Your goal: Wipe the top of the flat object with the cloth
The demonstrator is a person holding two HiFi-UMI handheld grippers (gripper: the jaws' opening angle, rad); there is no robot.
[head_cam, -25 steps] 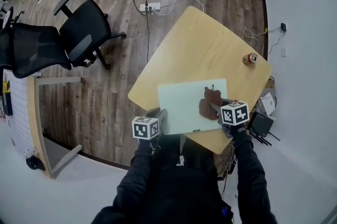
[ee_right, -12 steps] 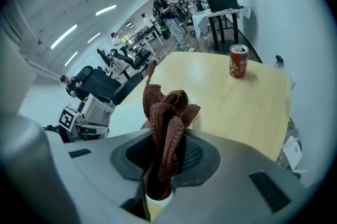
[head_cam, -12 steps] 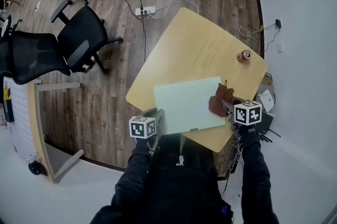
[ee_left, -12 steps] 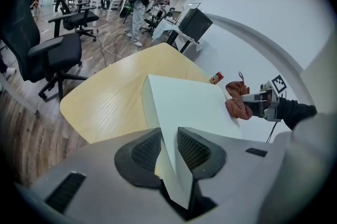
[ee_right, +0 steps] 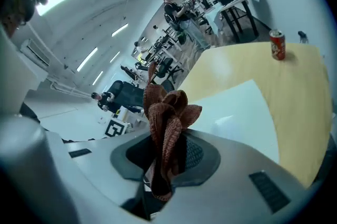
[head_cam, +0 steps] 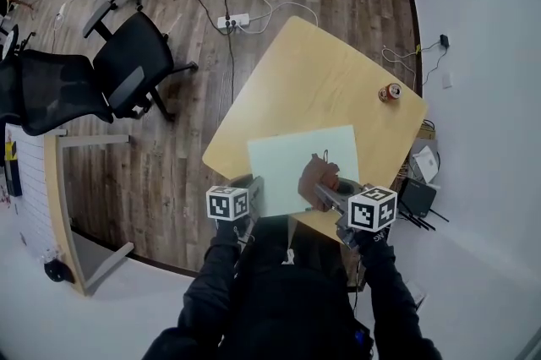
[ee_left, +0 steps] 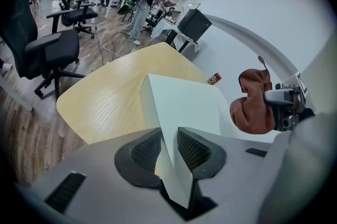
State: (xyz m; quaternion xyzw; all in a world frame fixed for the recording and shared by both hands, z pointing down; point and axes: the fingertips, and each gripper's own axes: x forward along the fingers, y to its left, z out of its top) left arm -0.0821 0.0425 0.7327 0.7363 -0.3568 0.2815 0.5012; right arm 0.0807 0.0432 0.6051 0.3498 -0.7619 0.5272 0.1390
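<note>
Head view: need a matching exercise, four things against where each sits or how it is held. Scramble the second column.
Things:
1. cloth
2. flat board
3. can
4. power strip

Places and states:
A. lying on the floor beyond the table
B. clamped at its near corner by the left gripper
C. standing near the table's right-hand corner
D. bunched between the jaws of the right gripper

Pairs: 1-D, 2-B, 3-C, 4-A
</note>
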